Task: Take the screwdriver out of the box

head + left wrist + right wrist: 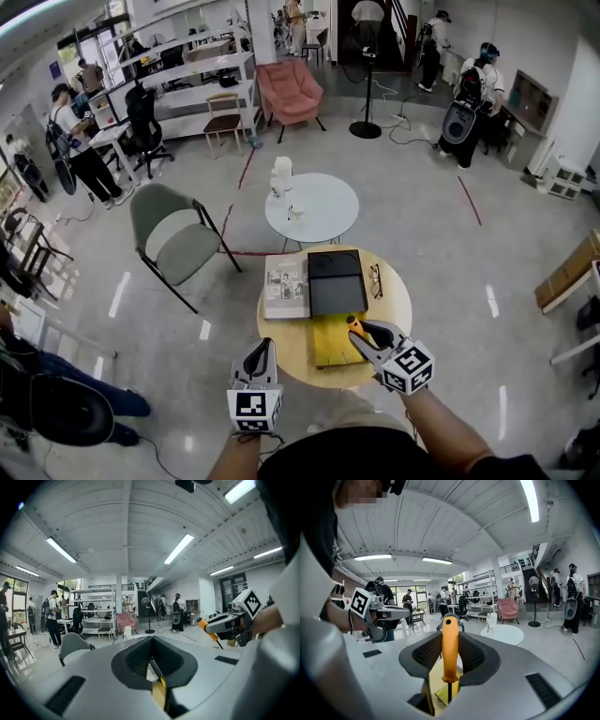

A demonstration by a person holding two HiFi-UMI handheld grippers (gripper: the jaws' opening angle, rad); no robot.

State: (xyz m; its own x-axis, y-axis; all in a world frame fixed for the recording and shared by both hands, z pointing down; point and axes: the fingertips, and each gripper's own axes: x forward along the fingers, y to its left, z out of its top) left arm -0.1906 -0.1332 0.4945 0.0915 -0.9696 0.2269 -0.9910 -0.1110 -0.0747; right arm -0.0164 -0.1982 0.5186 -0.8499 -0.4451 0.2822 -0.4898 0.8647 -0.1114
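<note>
Right hand-held gripper (450,637) clamps the screwdriver (450,660) by its orange handle, lower centre, above the box (330,345). Left hand-held gripper (152,641) is closed and empty. Risk: the handle pivots between the pads and drops onto the tabletop (392,298).

A small white round table (311,208) stood on a glossy grey floor (422,234). Beyond the table sat a pink armchair (289,89) and a black fan stand (365,103). Just left of it was a grey folding chair (173,234), and farther left and beyond, white shelving (202,75) and a black office chair (142,120). A red tape line (469,200) ran to its right. Strip lights (179,548) lit the white ribbed ceiling (126,517) above it.
</note>
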